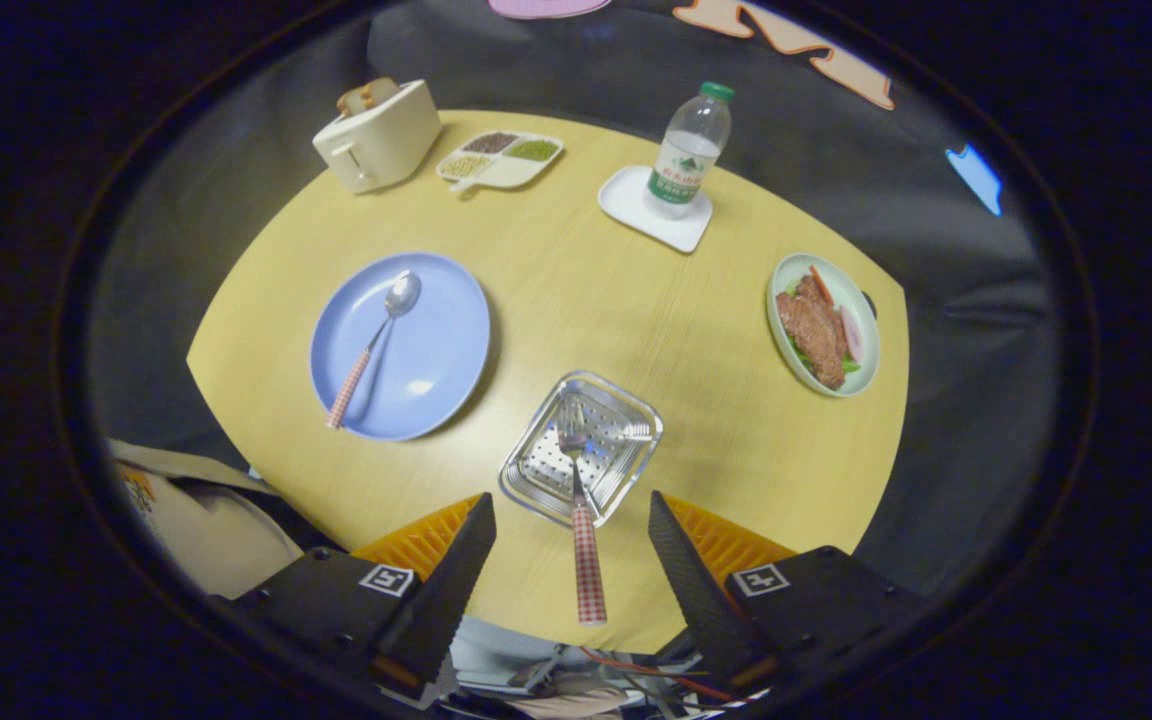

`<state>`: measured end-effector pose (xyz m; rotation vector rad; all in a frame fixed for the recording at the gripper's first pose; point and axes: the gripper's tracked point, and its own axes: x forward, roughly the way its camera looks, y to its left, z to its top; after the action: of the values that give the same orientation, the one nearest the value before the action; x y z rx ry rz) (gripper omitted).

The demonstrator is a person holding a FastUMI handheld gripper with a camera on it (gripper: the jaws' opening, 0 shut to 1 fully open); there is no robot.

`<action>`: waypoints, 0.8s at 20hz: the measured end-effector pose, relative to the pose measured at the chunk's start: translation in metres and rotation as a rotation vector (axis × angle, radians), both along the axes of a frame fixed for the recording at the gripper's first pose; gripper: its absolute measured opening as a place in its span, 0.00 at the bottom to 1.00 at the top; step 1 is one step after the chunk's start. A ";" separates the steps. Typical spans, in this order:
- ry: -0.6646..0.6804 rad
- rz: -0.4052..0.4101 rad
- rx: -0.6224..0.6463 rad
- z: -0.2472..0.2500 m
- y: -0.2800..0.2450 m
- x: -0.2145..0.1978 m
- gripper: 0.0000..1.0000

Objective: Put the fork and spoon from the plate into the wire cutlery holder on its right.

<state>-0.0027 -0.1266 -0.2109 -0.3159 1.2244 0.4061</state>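
A square perforated metal cutlery holder point(636, 415) stands on the round yellow table point(616, 300), just ahead of my fingers. A fork point(587, 560) with a red checked handle stands in it, tines down, its handle rising between my fingers without touching either. My gripper point(572, 500) hovers above the holder, open. To the holder's left, a blue plate point(441, 345) carries a spoon point(376, 345) with the same checked handle, its bowl pointing away from me.
At the table's far side sit a cream toaster point(376, 135), a divided dish of grains point(501, 158) and a water bottle point(691, 150) on a white coaster point(636, 205). A green plate of meat point(823, 325) lies at the right. The table edge runs just below my fingers.
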 end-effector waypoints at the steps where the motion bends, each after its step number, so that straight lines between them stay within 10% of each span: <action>1: -0.049 -0.027 0.032 0.006 0.008 0.004 0.90; 16: -0.530 -0.155 0.214 0.020 0.132 0.006 0.99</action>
<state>0.0033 0.0051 -0.1909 -0.1290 0.6742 0.2900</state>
